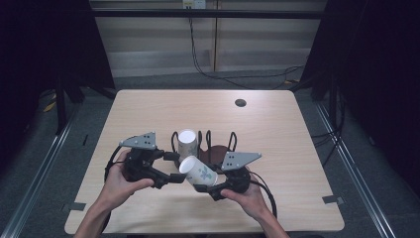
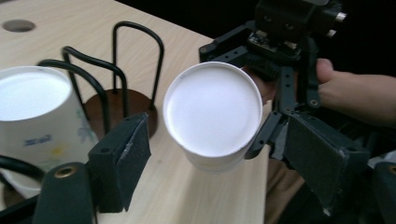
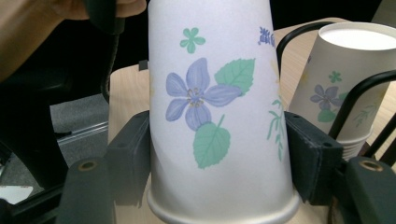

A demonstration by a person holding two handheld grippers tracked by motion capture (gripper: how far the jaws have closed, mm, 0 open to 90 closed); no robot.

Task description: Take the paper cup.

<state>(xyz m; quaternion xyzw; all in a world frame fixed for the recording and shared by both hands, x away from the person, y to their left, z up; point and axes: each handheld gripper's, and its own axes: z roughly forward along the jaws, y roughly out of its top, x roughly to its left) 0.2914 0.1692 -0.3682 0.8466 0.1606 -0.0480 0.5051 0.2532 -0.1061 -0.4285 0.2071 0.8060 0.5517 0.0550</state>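
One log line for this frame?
right tongs: shut on cup, bottom toward left tongs | left tongs: open, off cup | second cup: upside down in rack

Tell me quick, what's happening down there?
Right gripper shut on flowered paper cup. Left gripper open, clear of its base. Wire rack with another cup close behind.

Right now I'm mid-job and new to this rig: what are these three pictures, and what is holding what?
A person stands at a wooden table, a hand-held two-jaw gripper in each hand. One picture looks down from above; the other two come from cameras riding on each gripper. The right gripper clamps a flowered paper cup by its sides, tipped on its side, base toward the left gripper, whose jaws stand apart and off the cup. A second cup sits upside down in a black wire rack.
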